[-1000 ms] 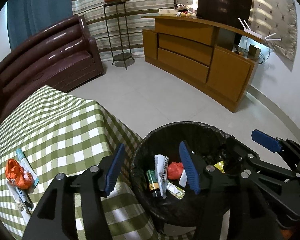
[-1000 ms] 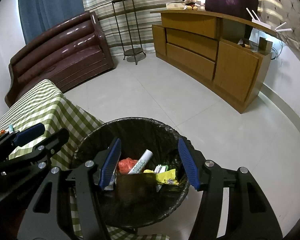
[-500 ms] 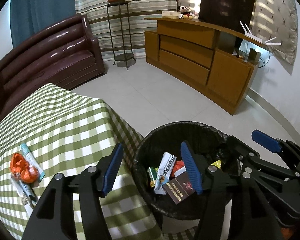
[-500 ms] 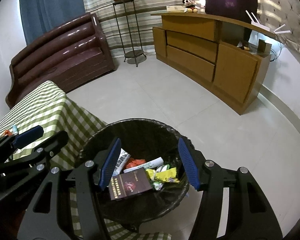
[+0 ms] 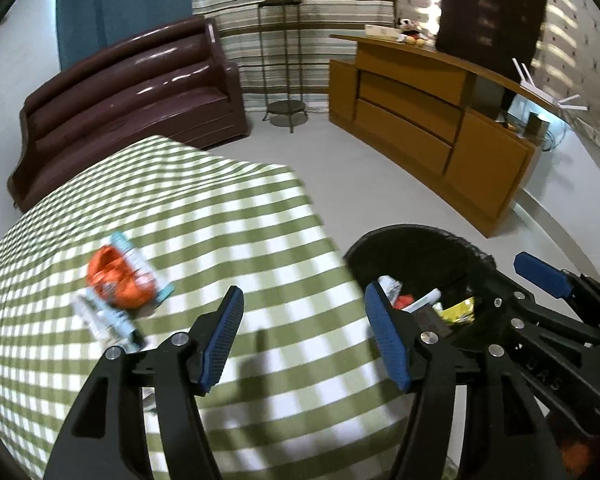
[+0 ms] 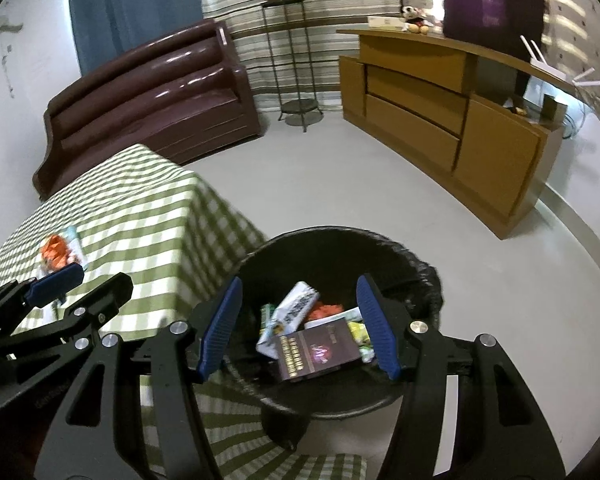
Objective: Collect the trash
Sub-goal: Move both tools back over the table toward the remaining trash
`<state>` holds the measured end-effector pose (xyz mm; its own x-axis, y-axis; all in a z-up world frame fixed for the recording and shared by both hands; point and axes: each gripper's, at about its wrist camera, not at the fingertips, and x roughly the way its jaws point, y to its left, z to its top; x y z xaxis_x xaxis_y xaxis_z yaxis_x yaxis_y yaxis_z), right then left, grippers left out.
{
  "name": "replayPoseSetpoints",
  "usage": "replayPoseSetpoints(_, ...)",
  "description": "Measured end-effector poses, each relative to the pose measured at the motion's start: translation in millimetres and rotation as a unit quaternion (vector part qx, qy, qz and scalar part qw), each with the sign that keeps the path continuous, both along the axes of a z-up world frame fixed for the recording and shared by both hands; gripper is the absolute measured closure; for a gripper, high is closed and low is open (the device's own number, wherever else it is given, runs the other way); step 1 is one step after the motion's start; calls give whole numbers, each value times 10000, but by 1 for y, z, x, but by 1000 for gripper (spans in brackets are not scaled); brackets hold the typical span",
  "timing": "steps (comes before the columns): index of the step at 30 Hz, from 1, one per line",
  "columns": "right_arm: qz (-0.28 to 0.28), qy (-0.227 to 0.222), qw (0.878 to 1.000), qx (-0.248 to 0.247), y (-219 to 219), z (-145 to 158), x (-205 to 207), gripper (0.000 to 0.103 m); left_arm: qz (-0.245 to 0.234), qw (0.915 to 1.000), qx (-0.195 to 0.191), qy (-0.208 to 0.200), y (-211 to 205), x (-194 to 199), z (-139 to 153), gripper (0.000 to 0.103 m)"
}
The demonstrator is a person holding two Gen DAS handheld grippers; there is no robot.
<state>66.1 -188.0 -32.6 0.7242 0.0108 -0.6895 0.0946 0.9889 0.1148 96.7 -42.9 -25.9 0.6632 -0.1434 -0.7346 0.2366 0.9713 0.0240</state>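
Observation:
A black bin [image 6: 412, 256] stands on the floor by the table corner, holding a dark brown box [image 6: 318, 354], a white wrapper [image 6: 292, 312], red and yellow scraps. My right gripper [image 6: 298, 326] hovers over the bin, open, with nothing between its pads. My left gripper [image 5: 304, 340] is above the green checked tablecloth [image 5: 220, 240], its jaws opening and empty. On the cloth to the left lie an orange crumpled wrapper [image 5: 118, 278], a teal and white tube [image 5: 140, 268] and a pale packet [image 5: 100, 320]. The bin [image 5: 420, 248] sits to the right in the left wrist view.
A dark brown sofa [image 5: 132, 96] stands behind the table. A metal plant stand [image 5: 284, 60] with a potted plant is by the striped curtain. A long wooden cabinet [image 5: 440, 128] runs along the right wall, with bare grey floor [image 6: 340, 176] before it.
Both grippers have swung left, from over the bin toward the table. The dark brown box dropped into the bin. The left jaws have widened a little.

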Motion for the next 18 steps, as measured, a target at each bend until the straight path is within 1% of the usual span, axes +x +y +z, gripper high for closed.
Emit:
replayPoseSetpoints(9, 290, 31, 9995, -87, 35, 3, -4, 45, 325, 9995, -24, 15, 38, -11, 1, 41)
replayPoseSetpoints(18, 431, 77, 9990, -104, 51, 2, -2, 45, 697, 9975, -15, 116, 74, -14, -6, 41)
